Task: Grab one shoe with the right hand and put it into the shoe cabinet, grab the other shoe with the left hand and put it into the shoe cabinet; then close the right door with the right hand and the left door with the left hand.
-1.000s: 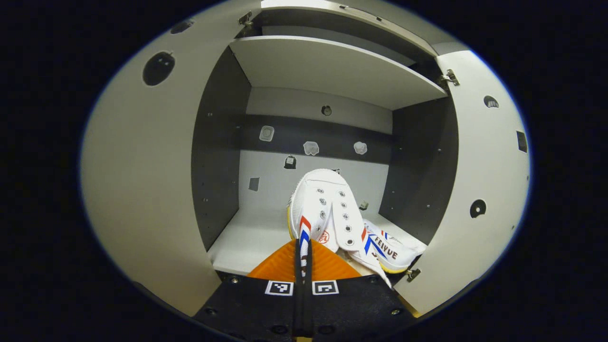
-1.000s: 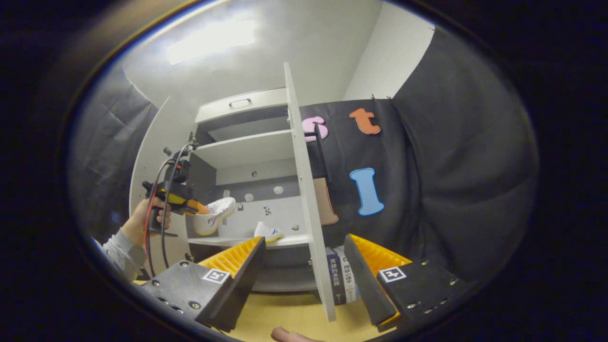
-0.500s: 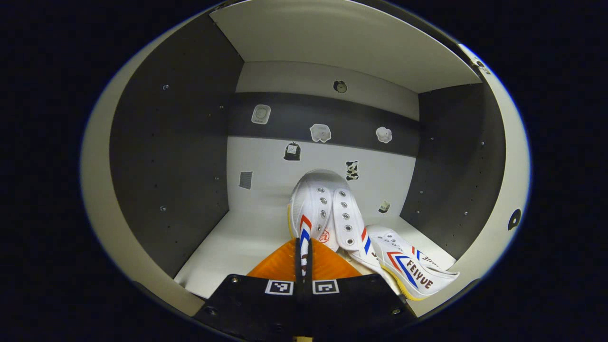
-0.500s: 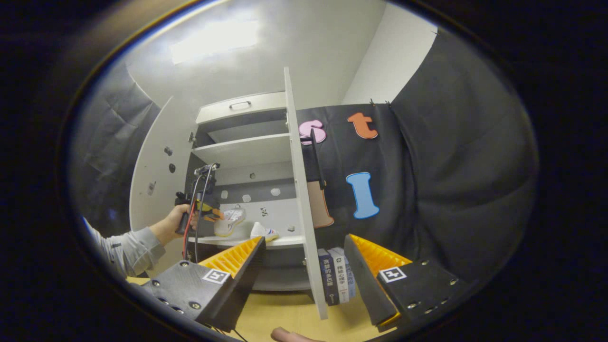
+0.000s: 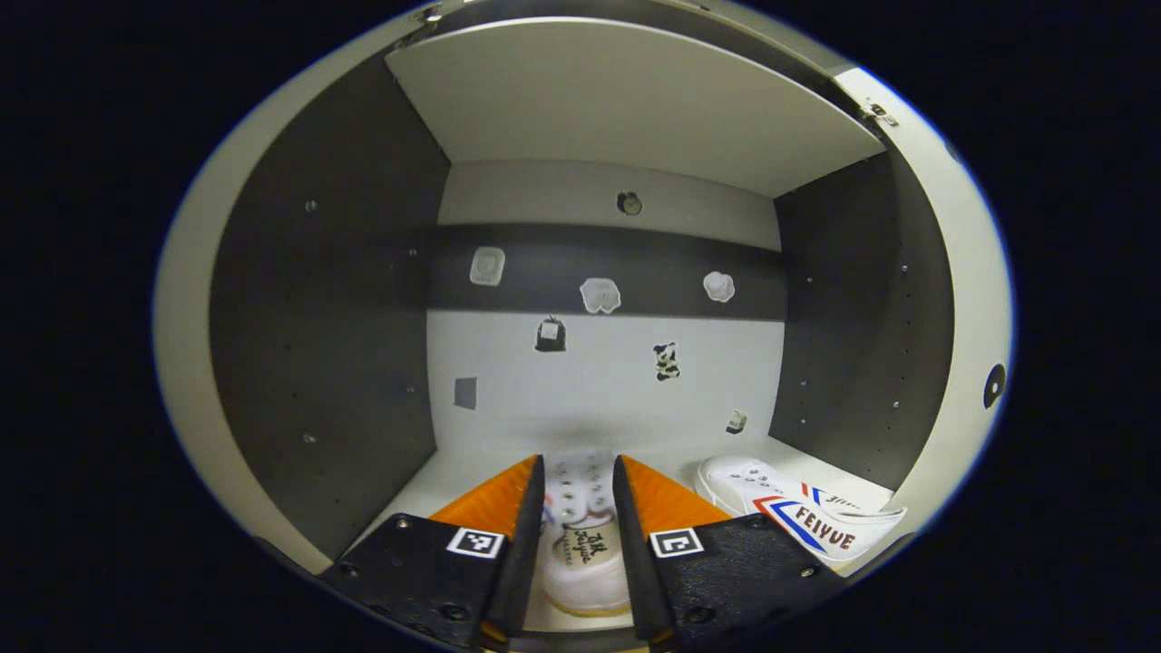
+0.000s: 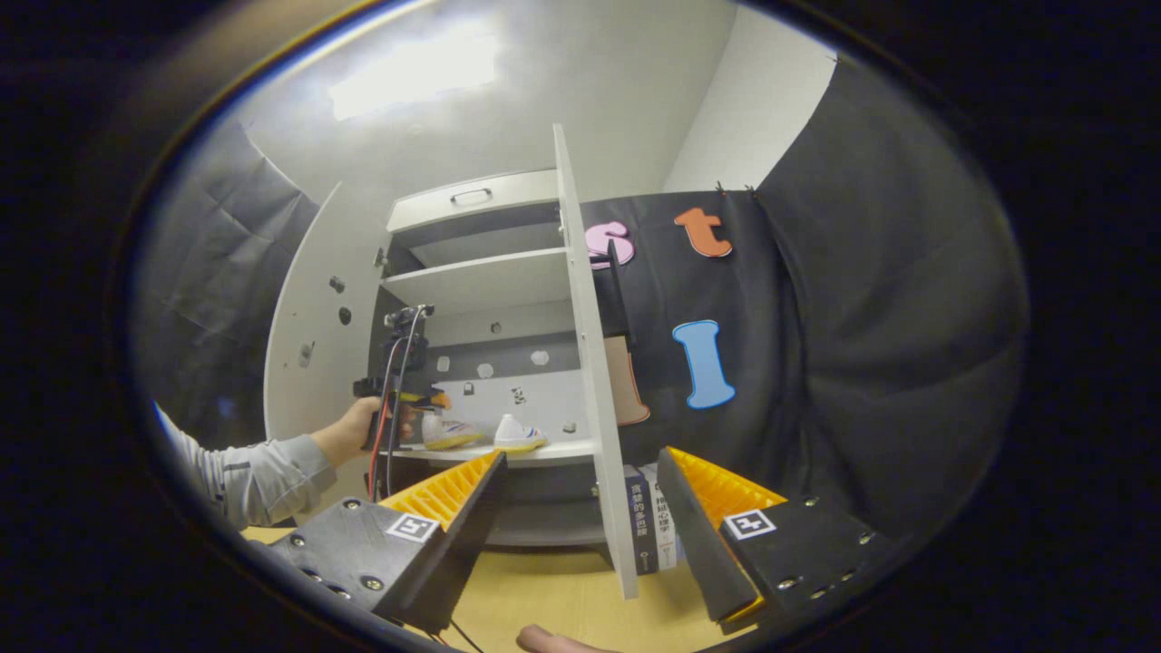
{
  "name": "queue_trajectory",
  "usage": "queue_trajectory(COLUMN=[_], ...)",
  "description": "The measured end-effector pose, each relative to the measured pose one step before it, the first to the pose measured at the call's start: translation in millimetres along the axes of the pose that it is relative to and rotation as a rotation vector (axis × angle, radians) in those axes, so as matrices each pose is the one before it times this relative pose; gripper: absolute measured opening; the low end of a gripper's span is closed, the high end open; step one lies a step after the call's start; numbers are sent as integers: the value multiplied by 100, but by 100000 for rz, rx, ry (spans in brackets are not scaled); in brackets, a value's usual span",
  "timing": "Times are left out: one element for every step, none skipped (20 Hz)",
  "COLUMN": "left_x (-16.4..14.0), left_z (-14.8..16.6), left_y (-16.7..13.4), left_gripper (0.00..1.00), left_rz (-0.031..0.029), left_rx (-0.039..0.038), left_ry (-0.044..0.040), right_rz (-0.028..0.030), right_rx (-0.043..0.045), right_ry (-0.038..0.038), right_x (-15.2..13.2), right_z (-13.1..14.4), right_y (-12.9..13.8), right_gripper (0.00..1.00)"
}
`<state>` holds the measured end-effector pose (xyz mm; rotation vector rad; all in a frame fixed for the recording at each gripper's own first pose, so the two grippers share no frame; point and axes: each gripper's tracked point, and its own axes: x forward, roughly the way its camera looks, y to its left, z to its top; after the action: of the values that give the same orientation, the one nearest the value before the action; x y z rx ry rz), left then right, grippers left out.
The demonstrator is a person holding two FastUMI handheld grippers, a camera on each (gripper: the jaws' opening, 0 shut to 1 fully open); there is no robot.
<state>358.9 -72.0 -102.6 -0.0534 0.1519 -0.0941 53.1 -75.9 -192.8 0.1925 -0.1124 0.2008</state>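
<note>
In the left gripper view my left gripper [image 5: 578, 464] is open inside the shoe cabinet, low over the bottom shelf [image 5: 472, 467]. A white shoe [image 5: 582, 544] lies on that shelf between and below the spread fingers, sole down. The other white shoe [image 5: 798, 512], with red and blue stripes, lies at the right by the dark side wall. In the right gripper view my right gripper [image 6: 580, 458] is open and holds nothing, well back from the cabinet. From there both shoes [image 6: 449, 431] [image 6: 519, 435] sit side by side on the shelf, with the left gripper [image 6: 399, 399] in a hand beside them.
Both cabinet doors stand open: the left door [image 6: 308, 345] swung wide, the right door [image 6: 590, 363] edge-on toward my right gripper. An upper shelf [image 6: 481, 277] spans the cabinet. Books [image 6: 648, 535] stand behind the right door on the wooden surface [image 6: 544, 599].
My left gripper went deeper into the cabinet, lowered, then opened and let go of the shoe, which now lies on the shelf. My right gripper stayed nearly still and open.
</note>
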Motion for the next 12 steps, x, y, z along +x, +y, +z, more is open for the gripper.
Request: queue_trajectory(left_x=[-954, -1119, -1113, -1173, -1480, -1543, -1506, -1560, -2109, -1624, -1912, -1766], left_z=[190, 4, -173, -160, -498, -563, 26, 160, 86, 290, 91, 42], left_y=[-427, -400, -186, -594, -1127, -719, 99, -154, -189, -378, -441, -483], left_gripper=[57, 64, 77, 76, 80, 83, 89, 91, 96, 97, 97, 97], left_rz=[-674, -785, -372, -2798, -4384, -2461, 961, 487, 143, -694, -1173, -2000], left_rx=[179, 315, 61, 1119, 812, 1668, 1098, 11, -1387, -2391, -1514, 878], left_ry=[-168, -130, 6, -202, 1164, 952, -1235, -2101, -1402, -1006, -368, 798], right_rz=[478, -49, 111, -33, -532, -508, -778, -592, -812, -591, -880, -1415], right_rx=[440, 418, -50, -601, -826, -222, 25, -47, 236, -375, -141, 219], right_ry=[510, 946, 816, 404, 36, -1590, -1083, -820, -395, 544, 98, -160], right_x=[-411, -329, -302, -378, -540, -467, -420, -495, -146, -190, -240, -695], right_z=[-166, -211, -136, 36, 124, 489, 505, 308, 395, 114, 370, 565], right_y=[225, 87, 229, 233, 260, 200, 233, 272, -25, -36, -28, -247], right_gripper=[98, 98, 98, 98, 98, 98, 98, 98, 98, 98, 98, 98])
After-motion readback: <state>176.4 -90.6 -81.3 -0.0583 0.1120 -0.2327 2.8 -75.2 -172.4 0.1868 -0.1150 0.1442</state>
